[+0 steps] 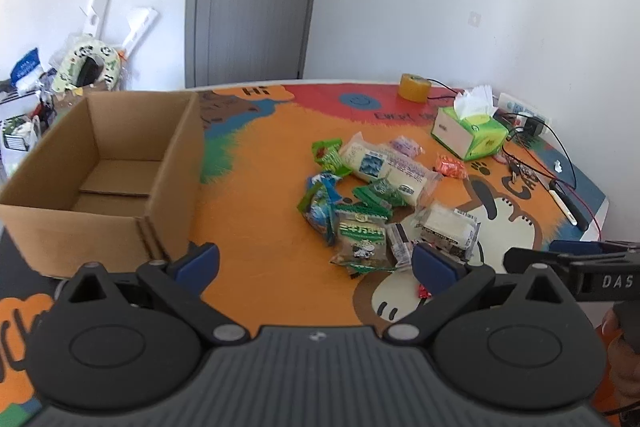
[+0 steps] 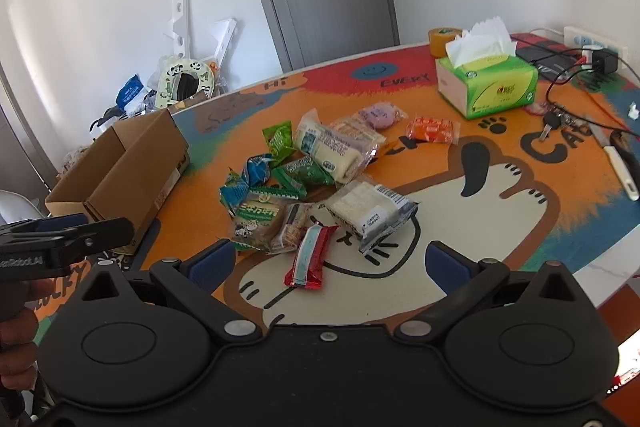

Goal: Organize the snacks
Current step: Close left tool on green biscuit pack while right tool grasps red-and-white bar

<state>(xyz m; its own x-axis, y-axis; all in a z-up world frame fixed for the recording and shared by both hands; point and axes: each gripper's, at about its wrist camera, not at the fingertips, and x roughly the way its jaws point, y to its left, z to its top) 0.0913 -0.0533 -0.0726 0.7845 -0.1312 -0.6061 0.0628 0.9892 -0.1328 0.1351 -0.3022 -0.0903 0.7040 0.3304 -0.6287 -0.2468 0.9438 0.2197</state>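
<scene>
A pile of wrapped snacks (image 1: pixel 360 195) (image 2: pixel 304 171) lies mid-table on the cartoon mat. It holds green and blue packets, a long bread pack (image 2: pixel 332 147) and a white sandwich pack (image 2: pixel 372 211). A red and blue bar (image 2: pixel 308 259) lies nearest, between my right gripper's (image 2: pixel 331 261) open fingers but untouched. An orange packet (image 2: pixel 432 131) and a purple one (image 2: pixel 380 115) sit farther back. My left gripper (image 1: pixel 316 261) is open and empty, hovering short of the pile, with the open cardboard box (image 1: pixel 176 167) (image 2: pixel 136 163) to its left. The box looks empty.
A green tissue box (image 2: pixel 486 83), a yellow tape roll (image 1: pixel 414 87), a power strip with charger (image 2: pixel 596 51), cables, keys (image 2: pixel 554 121) and a white-handled tool (image 2: pixel 622 171) fill the table's far right. Clutter lies on the floor beyond the box, near a grey door.
</scene>
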